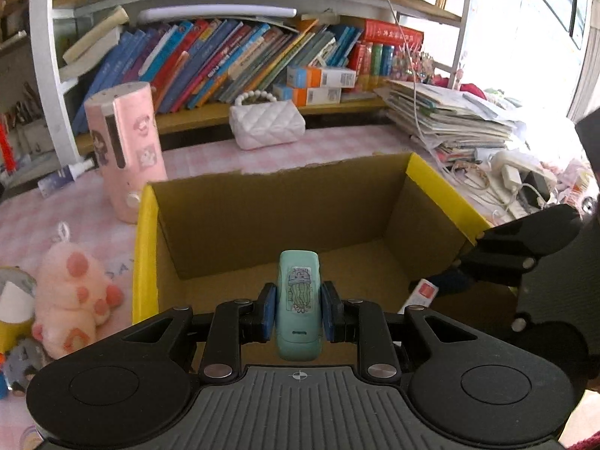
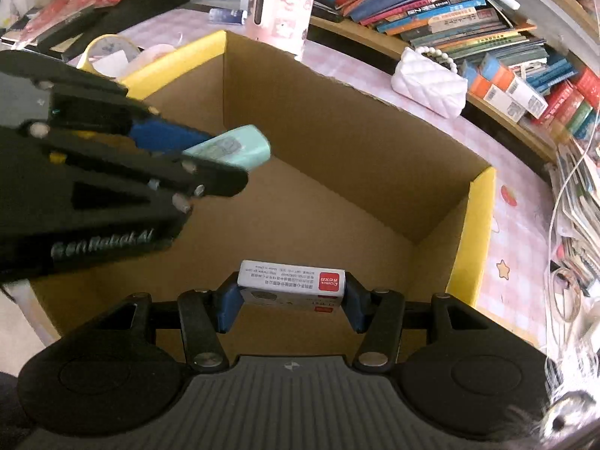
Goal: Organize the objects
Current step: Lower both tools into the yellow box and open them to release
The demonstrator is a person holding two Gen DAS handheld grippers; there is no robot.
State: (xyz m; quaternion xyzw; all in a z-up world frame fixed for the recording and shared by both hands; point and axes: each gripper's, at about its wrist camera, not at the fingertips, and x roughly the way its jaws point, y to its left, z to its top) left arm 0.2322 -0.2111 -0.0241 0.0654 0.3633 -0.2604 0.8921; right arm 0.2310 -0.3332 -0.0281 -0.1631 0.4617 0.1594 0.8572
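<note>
An open cardboard box (image 1: 285, 202) with yellow-taped side rims sits on a pink checked table. My left gripper (image 1: 298, 309) is shut on a mint-green stapler-like object (image 1: 299, 300) with a jellyfish sticker, held above the box's inside. My right gripper (image 2: 292, 296) is shut on a small white carton with a red label (image 2: 291, 279), held crosswise over the cardboard box (image 2: 337, 142). In the right wrist view the left gripper (image 2: 210, 150) and its mint-green object (image 2: 234, 146) reach in from the left. In the left wrist view the white carton (image 1: 422, 292) shows at the right under the right gripper's body.
A pink cylindrical device (image 1: 125, 150) and a pink plush toy (image 1: 71, 292) stand left of the box. A white quilted purse (image 1: 266, 122) lies behind it by a shelf of books (image 1: 232, 60). A paper stack (image 1: 446, 112) and cables lie at the right.
</note>
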